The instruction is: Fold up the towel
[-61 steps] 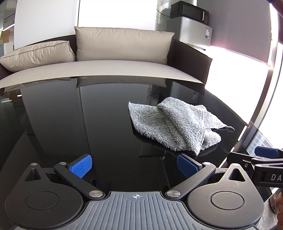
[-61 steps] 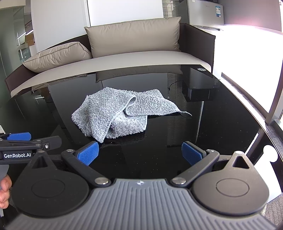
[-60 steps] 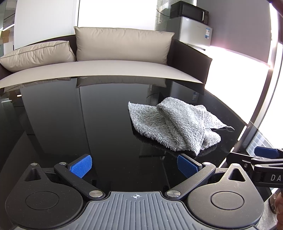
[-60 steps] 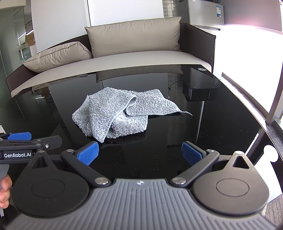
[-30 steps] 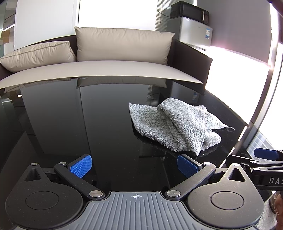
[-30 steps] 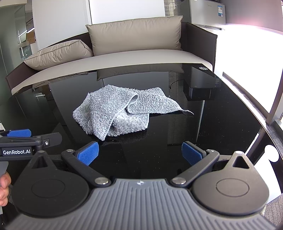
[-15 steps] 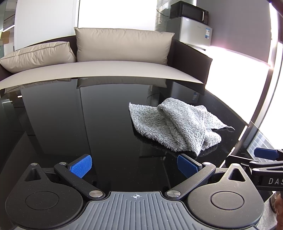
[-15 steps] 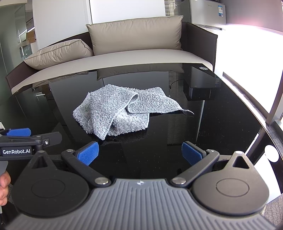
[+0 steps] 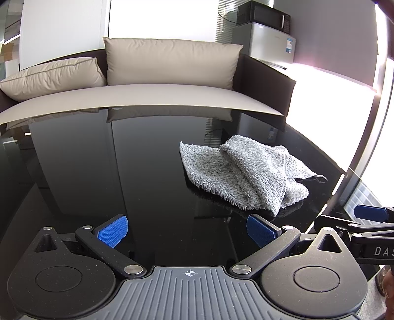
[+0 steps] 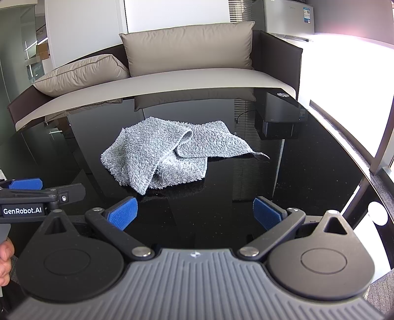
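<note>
A grey fluffy towel [image 9: 242,176] lies crumpled on the glossy black table [image 9: 123,172], bunched into loose overlapping folds with 1 thin corner trailing out toward the window side. In the left wrist view the towel sits ahead and to the right of the left gripper [image 9: 187,230], whose 2 blue-padded fingers [image 9: 113,231] are spread wide with nothing between them, hovering low over bare table short of the cloth. In the right wrist view the same towel [image 10: 167,157] lies ahead and slightly left of the right gripper [image 10: 195,214], which is also spread wide and holds nothing; its left blue pad [image 10: 123,213] is near the towel's closest hanging fold but apart from it. Each view catches the other gripper at its edge: the right one at the far right of the left view, the left one at the far left of the right view, carrying a "GenRobot.AI" label [image 10: 22,211]. Beyond the table stands a sofa [image 10: 172,76] with 2 beige cushions, and a small fridge [image 9: 269,45] with a microwave [image 9: 263,16] on top stands by the wall.
</note>
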The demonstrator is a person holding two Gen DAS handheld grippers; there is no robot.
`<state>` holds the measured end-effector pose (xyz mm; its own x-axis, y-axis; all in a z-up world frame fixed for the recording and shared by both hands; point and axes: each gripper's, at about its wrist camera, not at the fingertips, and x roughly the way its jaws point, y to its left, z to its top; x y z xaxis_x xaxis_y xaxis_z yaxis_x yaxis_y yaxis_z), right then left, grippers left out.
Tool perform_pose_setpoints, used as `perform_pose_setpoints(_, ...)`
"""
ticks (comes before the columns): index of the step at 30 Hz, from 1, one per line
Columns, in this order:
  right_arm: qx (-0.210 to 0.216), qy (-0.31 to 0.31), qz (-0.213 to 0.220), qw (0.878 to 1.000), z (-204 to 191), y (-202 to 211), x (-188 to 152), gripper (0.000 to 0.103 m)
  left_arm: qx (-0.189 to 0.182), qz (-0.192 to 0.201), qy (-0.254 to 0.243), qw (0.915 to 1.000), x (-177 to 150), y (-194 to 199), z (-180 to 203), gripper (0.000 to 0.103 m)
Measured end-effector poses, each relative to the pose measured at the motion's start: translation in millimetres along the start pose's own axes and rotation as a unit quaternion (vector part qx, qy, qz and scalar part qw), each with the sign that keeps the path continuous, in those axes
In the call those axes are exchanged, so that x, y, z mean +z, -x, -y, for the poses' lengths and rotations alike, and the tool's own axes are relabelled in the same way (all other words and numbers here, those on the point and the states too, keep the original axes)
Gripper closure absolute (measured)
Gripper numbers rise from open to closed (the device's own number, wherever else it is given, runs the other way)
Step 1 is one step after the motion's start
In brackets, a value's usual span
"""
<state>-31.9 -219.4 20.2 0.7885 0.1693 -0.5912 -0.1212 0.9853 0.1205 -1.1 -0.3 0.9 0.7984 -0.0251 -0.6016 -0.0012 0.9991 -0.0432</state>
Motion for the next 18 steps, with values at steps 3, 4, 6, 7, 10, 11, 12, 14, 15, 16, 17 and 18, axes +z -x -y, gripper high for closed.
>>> perform_pose_setpoints(3,0.0,0.001,0.0,1.0,-2.4,-0.6,0.2,0.001,0.0,0.0,0.0,1.0,0.2,-0.2,0.5,0.001)
perform_pose_setpoints(4,0.0,0.001,0.0,1.0,-2.2,-0.6,0.3,0.001,0.0,0.0,0.0,1.0,0.1,-0.1,0.4,0.001)
perform_pose_setpoints(6,0.0,0.001,-0.001,1.0,-1.8,-0.8,0.3,0.001,0.001,0.0,0.0,1.0,0.1,-0.1,0.2,0.001)
perform_pose_setpoints(7,0.0,0.001,-0.001,1.0,-1.7,-0.9,0.4,0.001,0.0,-0.001,0.0,1.0,0.2,-0.6,0.3,0.001)
perform_pose_setpoints(10,-0.001,0.0,-0.001,1.0,-1.2,-1.1,0.4,0.001,0.0,0.0,0.0,1.0,0.4,-1.0,0.4,0.001)
perform_pose_setpoints(11,-0.001,0.0,-0.001,1.0,-1.0,-1.2,0.5,0.001,0.0,-0.001,0.0,1.0,0.4,-1.2,0.4,0.001)
perform_pose_setpoints(12,-0.001,0.0,-0.001,1.0,-0.8,-1.2,0.5,0.001,0.0,-0.001,0.0,1.0,0.3,-1.3,0.4,0.001)
perform_pose_setpoints(14,-0.001,0.0,-0.001,1.0,-1.8,-1.1,0.2,0.001,0.0,-0.001,-0.001,1.0,0.4,-1.4,0.3,0.001)
perform_pose_setpoints(15,-0.002,-0.001,0.0,1.0,-1.3,-1.1,0.2,0.001,0.0,-0.001,-0.001,1.0,0.6,-1.2,0.2,0.001)
perform_pose_setpoints(16,-0.003,-0.002,0.001,1.0,-0.8,-1.1,0.3,0.001,0.0,-0.001,0.0,1.0,0.8,-1.3,0.0,0.001)
perform_pose_setpoints(17,-0.004,-0.003,0.001,1.0,0.0,-1.3,0.6,0.001,-0.001,-0.001,0.001,1.0,0.9,-1.5,-0.3,0.001)
perform_pose_setpoints(18,-0.005,-0.004,0.001,1.0,0.7,-1.4,0.8,0.001,-0.001,-0.001,0.001,1.0,1.1,-1.7,-0.7,0.001)
